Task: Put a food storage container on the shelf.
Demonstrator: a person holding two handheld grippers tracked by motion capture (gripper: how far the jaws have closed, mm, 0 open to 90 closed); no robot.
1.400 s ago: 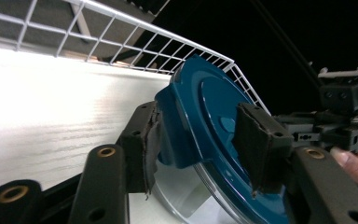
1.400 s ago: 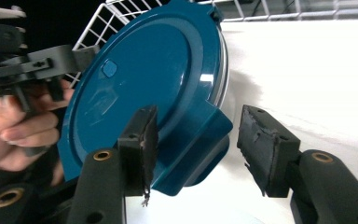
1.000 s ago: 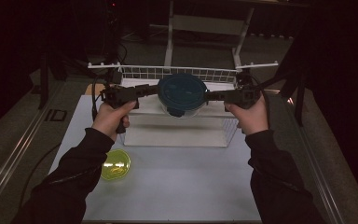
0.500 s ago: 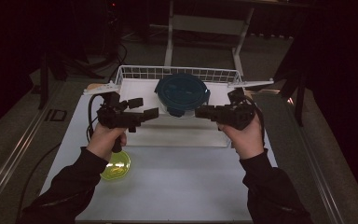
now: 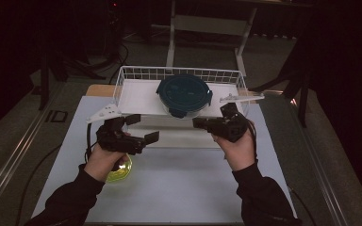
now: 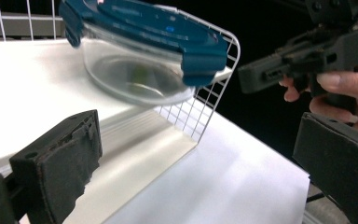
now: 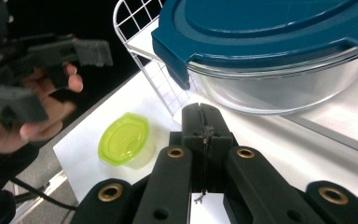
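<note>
A round glass container with a dark teal clip-on lid sits on the white shelf of a white wire basket at the far side of the white table, near the basket's front edge and roughly midway between the two grippers. The left gripper is held just in front of the basket's left part, clear of the container – its jaws have just been opening and now stand wide apart, with nothing between them. In the left gripper view the two black padded jaws frame the scene from either side, the container lying beyond them on the shelf, its clear bowl looking empty and its lid latches folded down. The right gripper is held in front of the basket's right part, its tip pointing toward the container without touching it – its jaws have just been closing and now meet, pressed together on nothing. The right gripper view shows the closed pads tight against each other just below the container, whose glass wall and teal rim loom close above. A small lime-green lidded cup stands on the table near the person's left hand, well apart from the basket; it also appears in the right gripper view, beyond the closed jaws.
</note>
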